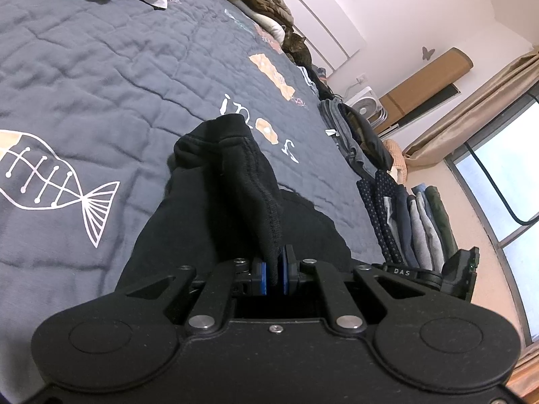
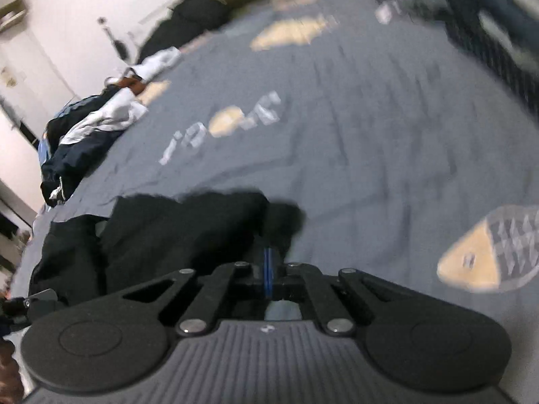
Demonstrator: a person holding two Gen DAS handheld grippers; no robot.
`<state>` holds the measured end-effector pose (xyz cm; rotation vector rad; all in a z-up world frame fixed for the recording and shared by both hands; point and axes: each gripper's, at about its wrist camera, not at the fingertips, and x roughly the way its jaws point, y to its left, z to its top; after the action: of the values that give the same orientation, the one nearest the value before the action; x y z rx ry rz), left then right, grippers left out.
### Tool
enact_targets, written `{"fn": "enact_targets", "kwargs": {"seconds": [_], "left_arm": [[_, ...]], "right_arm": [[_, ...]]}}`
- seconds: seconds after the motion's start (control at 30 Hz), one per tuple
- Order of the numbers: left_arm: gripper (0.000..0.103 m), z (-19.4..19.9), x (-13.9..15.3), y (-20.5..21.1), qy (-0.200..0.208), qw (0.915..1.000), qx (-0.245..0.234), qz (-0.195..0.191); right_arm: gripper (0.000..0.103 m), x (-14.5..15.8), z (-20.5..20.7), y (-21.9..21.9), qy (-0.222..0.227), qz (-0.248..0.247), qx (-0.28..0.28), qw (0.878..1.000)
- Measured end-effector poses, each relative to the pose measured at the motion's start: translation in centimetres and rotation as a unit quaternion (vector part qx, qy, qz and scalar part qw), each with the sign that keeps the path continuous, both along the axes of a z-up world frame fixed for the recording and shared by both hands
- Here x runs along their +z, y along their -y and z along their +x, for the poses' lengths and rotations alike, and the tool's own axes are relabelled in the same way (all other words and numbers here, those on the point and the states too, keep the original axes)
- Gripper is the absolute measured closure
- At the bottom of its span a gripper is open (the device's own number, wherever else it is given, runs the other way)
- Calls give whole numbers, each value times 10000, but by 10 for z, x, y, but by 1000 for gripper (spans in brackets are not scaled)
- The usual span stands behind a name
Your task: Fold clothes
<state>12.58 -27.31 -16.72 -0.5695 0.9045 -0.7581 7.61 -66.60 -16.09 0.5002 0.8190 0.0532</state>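
A black garment [image 1: 215, 202] lies on the grey-blue fish-print bedspread [image 1: 101, 67]. My left gripper [image 1: 273, 269] is shut on a hemmed edge of the garment and lifts a ridge of fabric off the bed. In the blurred right wrist view the same black garment [image 2: 168, 229] spreads to the left, and my right gripper [image 2: 269, 262] is shut on its right corner. The blue pads [image 2: 267, 266] are pressed together with black cloth at their tips.
A row of folded clothes [image 1: 414, 222] lines the bed's right edge. A loose pile of unfolded clothes [image 2: 91, 124] sits at the far end of the bed. A tabby cat [image 1: 298, 50] lies on bedding by the wall. A window [image 1: 505, 185] is on the right.
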Motion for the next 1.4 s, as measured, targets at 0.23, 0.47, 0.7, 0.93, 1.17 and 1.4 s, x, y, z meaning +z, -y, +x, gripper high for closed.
{"fn": "enact_targets", "kwargs": {"seconds": [0.23, 0.47, 0.7, 0.93, 1.17, 1.4], "left_arm": [[95, 0, -1, 1, -4, 10000, -11, 0], [95, -1, 0, 1, 19, 10000, -14, -18], [95, 0, 1, 0, 17, 10000, -21, -74], [95, -1, 3, 2, 34, 9999, -100, -110], [95, 0, 1, 5, 26, 9999, -123, -58], [94, -1, 1, 6, 31, 9999, -125, -52]], "right_arm": [[70, 11, -13, 4, 456, 1133, 327, 9920], [58, -7, -7, -18, 39, 636, 372, 9973], [102, -10, -12, -25, 164, 952, 118, 9953], [103, 7, -31, -20, 233, 934, -27, 9953], [96, -24, -23, -16, -221, 620, 64, 9978], [78, 5, -29, 5, 425, 547, -270, 9972]]}}
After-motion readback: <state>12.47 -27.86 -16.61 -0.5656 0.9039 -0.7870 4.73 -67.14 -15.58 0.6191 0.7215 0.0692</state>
